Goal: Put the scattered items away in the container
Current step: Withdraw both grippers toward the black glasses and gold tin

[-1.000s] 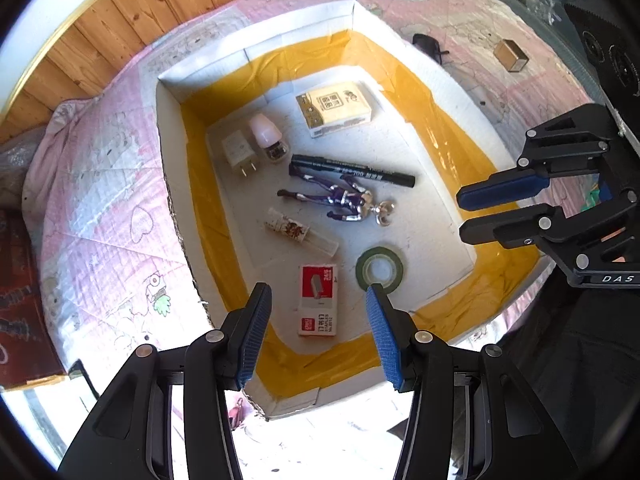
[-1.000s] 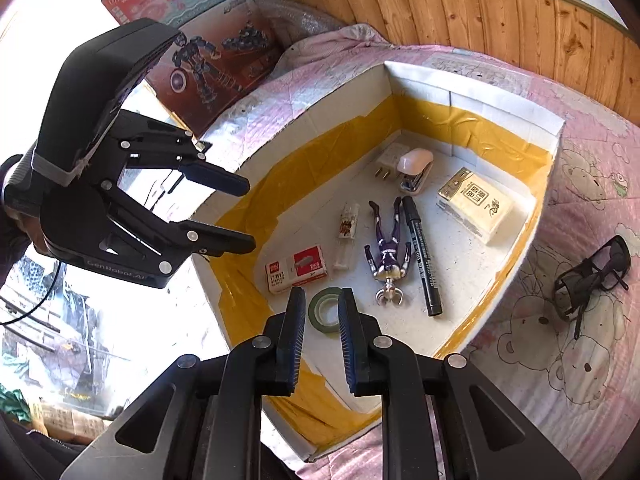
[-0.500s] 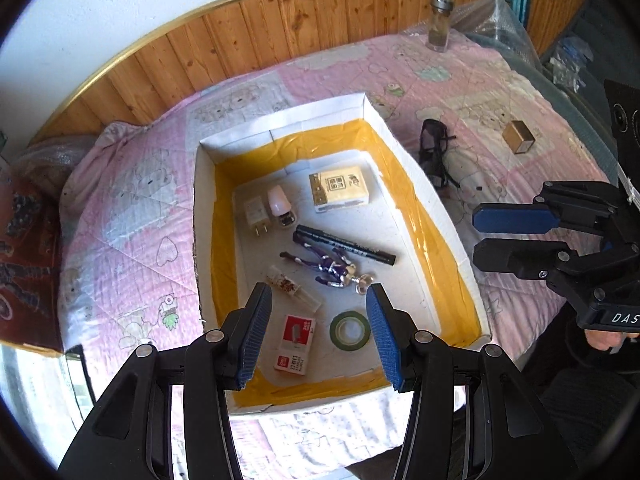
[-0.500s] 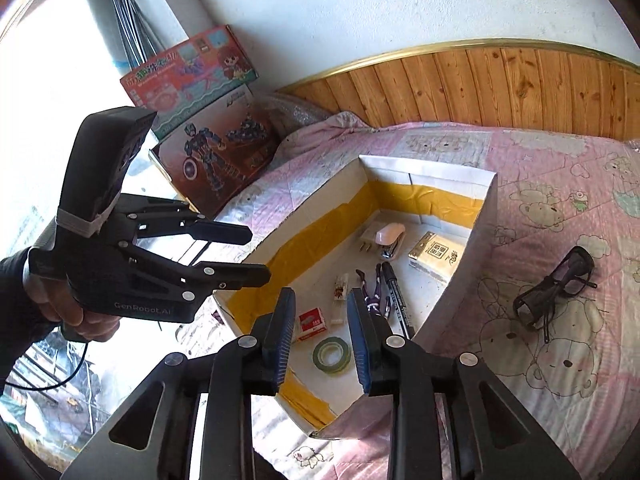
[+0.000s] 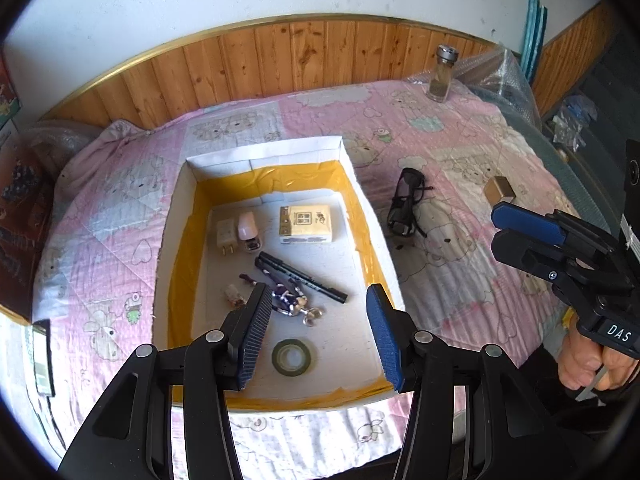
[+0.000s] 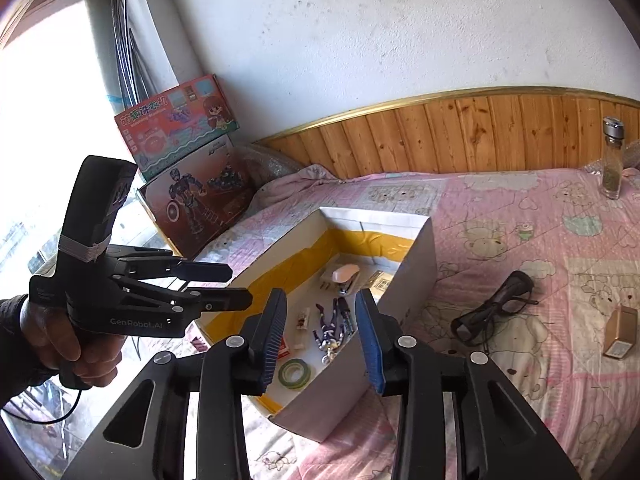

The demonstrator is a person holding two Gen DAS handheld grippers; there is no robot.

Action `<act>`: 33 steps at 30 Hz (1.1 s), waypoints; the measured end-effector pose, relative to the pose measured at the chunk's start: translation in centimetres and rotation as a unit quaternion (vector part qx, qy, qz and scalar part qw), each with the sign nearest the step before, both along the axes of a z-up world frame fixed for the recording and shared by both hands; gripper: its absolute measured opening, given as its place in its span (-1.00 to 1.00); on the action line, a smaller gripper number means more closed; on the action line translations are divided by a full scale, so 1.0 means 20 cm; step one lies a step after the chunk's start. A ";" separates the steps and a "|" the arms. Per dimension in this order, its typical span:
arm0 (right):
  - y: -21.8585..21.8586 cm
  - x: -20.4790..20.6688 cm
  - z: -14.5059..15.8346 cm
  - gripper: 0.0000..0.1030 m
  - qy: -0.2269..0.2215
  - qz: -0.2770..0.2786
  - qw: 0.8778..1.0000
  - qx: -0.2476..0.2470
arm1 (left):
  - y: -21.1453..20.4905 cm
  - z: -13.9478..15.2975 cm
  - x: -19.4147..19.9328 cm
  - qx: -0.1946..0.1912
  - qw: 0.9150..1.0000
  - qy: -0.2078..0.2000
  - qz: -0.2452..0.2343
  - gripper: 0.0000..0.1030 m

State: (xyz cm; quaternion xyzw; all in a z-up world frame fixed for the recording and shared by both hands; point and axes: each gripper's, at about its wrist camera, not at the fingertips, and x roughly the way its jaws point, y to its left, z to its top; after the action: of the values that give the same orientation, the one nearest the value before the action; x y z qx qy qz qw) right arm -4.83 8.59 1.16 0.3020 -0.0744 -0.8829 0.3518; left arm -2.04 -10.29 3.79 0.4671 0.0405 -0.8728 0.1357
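Both grippers have pulled back and up from the white box (image 5: 362, 184) on the pink quilt (image 5: 460, 264), its interior shrinking in both wrist views over the past second. The left gripper (image 5: 316, 332) hangs wide open and empty above the box's near end, while the right gripper (image 6: 322, 338), nearly closed a second ago, now spreads empty beside it. Tape roll (image 5: 291, 357), marker (image 5: 304, 276) and tissue pack (image 5: 306, 224) lie inside the box; sunglasses (image 5: 406, 208), a small gold block (image 5: 498, 190) and a jar (image 5: 442, 76) remain outside on its right, suggesting the next pickup.
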 end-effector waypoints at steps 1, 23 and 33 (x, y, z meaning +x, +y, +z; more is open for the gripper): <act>0.03 0.00 0.00 -0.26 0.002 -0.007 1.000 0.000 | 0.02 -0.01 -0.01 0.001 1.000 0.003 0.000 0.01; 0.80 -0.14 -0.25 -0.09 -0.055 -0.213 0.975 -0.013 | 0.57 -0.23 -0.53 0.081 0.991 0.017 -0.102 0.01; 1.09 -0.28 -0.39 0.16 -0.084 -0.298 0.951 0.017 | 0.69 -0.46 -0.92 0.097 0.989 -0.029 -0.112 0.01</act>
State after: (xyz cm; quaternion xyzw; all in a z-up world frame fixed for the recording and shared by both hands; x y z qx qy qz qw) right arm -10.43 30.43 -6.68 0.3447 -0.1753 -0.9202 0.0603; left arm -20.42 3.59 -5.32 0.5045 0.0681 -0.8607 -0.0075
